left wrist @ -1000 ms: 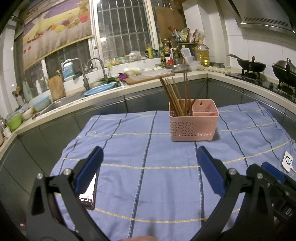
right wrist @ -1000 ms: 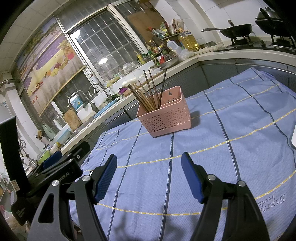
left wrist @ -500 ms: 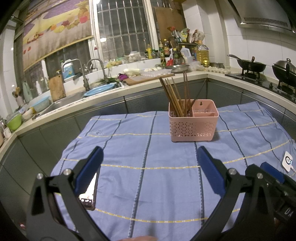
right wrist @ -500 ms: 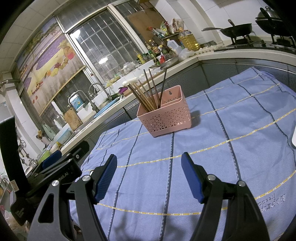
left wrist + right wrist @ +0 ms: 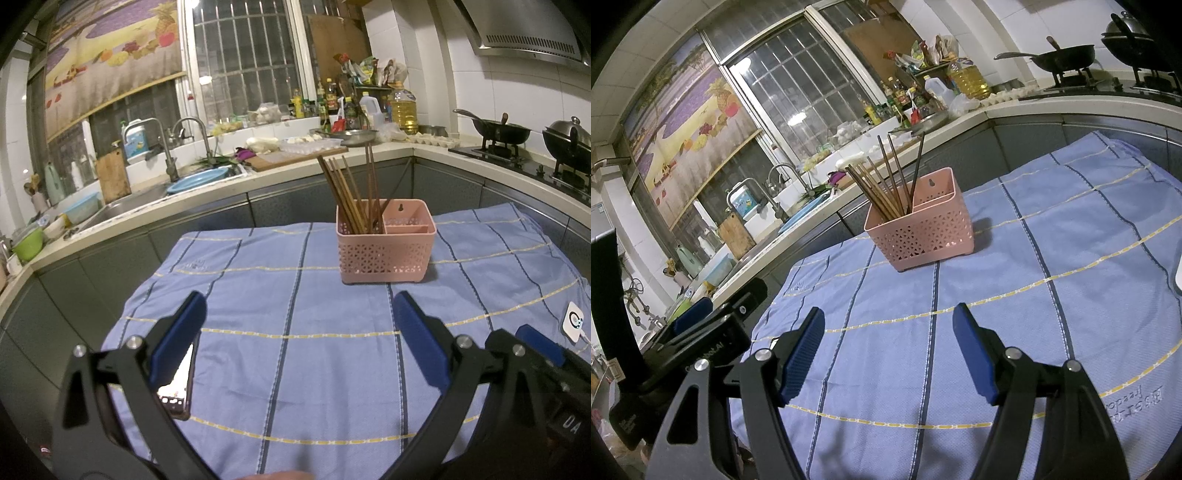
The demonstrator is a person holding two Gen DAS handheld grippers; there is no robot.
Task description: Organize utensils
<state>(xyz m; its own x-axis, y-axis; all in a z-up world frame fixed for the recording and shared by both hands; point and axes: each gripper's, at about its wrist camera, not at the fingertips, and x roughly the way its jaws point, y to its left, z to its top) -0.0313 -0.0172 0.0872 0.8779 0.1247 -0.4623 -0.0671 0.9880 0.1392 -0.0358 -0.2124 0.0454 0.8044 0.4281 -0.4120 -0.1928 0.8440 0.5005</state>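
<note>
Holding both tongs over the near side of the table (image 5: 295,369), I'm going L to R. Far L, a lit phone (image 5: 177,387) is lying on the blue cloth (image 5: 1052,258), just under the L finger of the left tongs (image 5: 297,334); those tongs are standing wide apart w/ nothing between them. Right tongs (image 5: 888,349) are also spread apart, nothing btwn the pads. Further R and back, the pink caddy (image 5: 386,254) is sitting upright on the cloth, well apart from both tongs. Brown chopsticks (image 5: 351,192) are already leaning in its L compartment; R compartment is looking empty as far as I can see.

No loose utensil is showing on the cloth, so I'm judging the sorting as mostly done or waiting on more items. For any next drop: approaching from above, aiming at the open R compartment, not bumping the leaning sticks, since the caddy is prob. light and could tip.

Room: plenty of bare cloth btwn tongs and caddy. Cloth edge is dropping off at L near the phone; a small white device (image 5: 574,323) is sitting at the far R edge, so I'm avoiding wide sweeps there.
</note>
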